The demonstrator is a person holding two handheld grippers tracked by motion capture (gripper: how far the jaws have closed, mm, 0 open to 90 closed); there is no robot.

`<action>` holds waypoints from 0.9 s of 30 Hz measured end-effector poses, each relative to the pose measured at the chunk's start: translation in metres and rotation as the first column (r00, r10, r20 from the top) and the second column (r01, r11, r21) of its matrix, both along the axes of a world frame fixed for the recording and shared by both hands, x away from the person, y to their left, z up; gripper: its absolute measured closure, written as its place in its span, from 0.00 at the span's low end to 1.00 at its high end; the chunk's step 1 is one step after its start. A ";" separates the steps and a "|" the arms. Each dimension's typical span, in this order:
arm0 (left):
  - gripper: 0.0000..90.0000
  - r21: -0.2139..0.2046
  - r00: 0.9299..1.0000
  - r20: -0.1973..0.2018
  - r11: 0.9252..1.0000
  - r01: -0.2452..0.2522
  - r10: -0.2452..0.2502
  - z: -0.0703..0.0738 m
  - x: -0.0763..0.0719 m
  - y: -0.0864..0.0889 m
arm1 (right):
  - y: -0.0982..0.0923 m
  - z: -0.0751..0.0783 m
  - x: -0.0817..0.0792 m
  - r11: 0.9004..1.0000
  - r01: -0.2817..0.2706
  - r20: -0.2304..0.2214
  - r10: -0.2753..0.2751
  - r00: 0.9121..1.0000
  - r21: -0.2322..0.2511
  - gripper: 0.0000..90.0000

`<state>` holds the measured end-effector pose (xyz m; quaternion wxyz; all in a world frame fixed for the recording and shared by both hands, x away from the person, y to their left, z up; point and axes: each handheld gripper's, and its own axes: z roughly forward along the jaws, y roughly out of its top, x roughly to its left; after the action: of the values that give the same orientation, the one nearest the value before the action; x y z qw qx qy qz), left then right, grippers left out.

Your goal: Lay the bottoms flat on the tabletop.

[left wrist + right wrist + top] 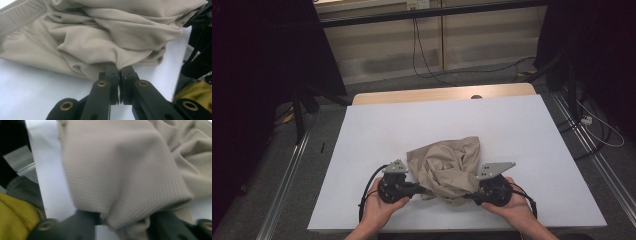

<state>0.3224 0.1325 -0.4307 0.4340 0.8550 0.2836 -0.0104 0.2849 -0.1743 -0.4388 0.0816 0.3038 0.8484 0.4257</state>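
my left claw [119, 75] pinches the beige cloth's [447, 167] near-left edge; my right claw [469, 196] holds bunched fabric at its right (heap between them).

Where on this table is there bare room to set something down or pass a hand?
The white table is bare beyond the crumpled beige cloth, up to the far edge, and along both side edges. It is crowded at the near middle, where the left gripper and the right gripper meet the cloth.
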 end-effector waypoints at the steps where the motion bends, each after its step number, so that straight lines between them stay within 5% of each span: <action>1: 0.84 0.017 1.000 0.021 1.000 -0.022 0.021 -0.004 -0.003 0.004 | 0.001 -0.003 -0.004 0.999 0.031 0.033 -0.030 0.999 -0.041 0.59; 2: 0.84 0.015 0.999 0.015 0.999 -0.038 0.038 -0.006 -0.003 0.006 | 0.001 -0.003 -0.004 0.999 0.031 0.033 -0.030 0.999 -0.041 0.59; 4: 0.69 0.023 0.998 0.024 0.998 -0.057 0.057 -0.007 -0.002 0.010 | 0.001 -0.003 -0.005 0.997 0.058 0.055 -0.055 0.997 -0.049 0.47; 9: 0.34 -0.019 0.980 0.147 0.991 -0.131 0.132 0.010 0.000 0.012 | -0.012 0.011 -0.007 0.992 0.127 0.097 -0.126 0.987 -0.006 0.22; 11: 0.30 -0.018 0.967 0.205 0.988 -0.154 0.154 0.018 0.000 0.010 | -0.019 0.015 -0.012 0.990 0.140 0.118 -0.137 0.983 -0.010 0.17; 12: 0.30 -0.020 0.963 0.221 0.988 -0.153 0.154 0.020 0.000 0.008 | -0.019 0.015 -0.012 0.990 0.140 0.118 -0.137 0.983 -0.010 0.17; 13: 0.33 -0.034 0.958 0.242 0.988 -0.151 0.155 0.024 0.000 0.006 | -0.028 0.017 -0.018 0.983 0.184 0.146 -0.181 0.973 -0.012 0.17; 15: 0.34 -0.036 0.951 0.275 0.990 -0.137 0.142 0.029 0.002 -0.001 | -0.033 0.018 -0.020 0.981 0.192 0.143 -0.189 0.972 -0.007 0.17; 18: 0.36 -0.033 0.957 0.262 0.993 -0.118 0.122 0.029 0.014 -0.017 | -0.052 0.016 -0.025 0.972 0.234 0.131 -0.235 0.963 0.019 0.23; 19: 0.37 -0.021 0.961 0.257 0.994 -0.103 0.105 0.026 0.020 -0.025 | -0.059 0.015 -0.022 0.966 0.256 0.121 -0.259 0.958 0.039 0.29; 20: 0.37 0.002 0.957 0.274 0.995 -0.102 0.098 0.022 0.025 -0.034 | -0.059 0.015 -0.022 0.966 0.256 0.121 -0.259 0.958 0.039 0.29; 22: 0.38 0.114 0.935 0.347 0.987 -0.117 0.071 0.009 0.035 -0.052 | -0.061 0.016 -0.014 0.963 0.267 0.137 -0.269 0.953 0.030 0.37; 23: 0.40 0.159 0.937 0.344 0.979 -0.128 0.067 0.001 0.040 -0.060 | -0.061 0.016 -0.010 0.961 0.275 0.142 -0.276 0.951 0.026 0.39; 25: 0.58 0.196 0.975 0.215 0.976 -0.097 0.054 -0.014 0.049 -0.066 | -0.061 0.015 0.004 0.958 0.286 0.136 -0.287 0.948 0.022 0.45; 27: 0.77 0.158 0.985 0.161 0.984 -0.082 0.057 -0.016 0.052 -0.062 | -0.060 0.014 0.020 0.954 0.299 0.144 -0.296 0.944 0.005 0.50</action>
<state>0.3745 0.0705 -0.4465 0.3832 0.8756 0.2785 0.0949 0.3048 -0.2347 -0.4252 0.2083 0.3962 0.7884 0.4220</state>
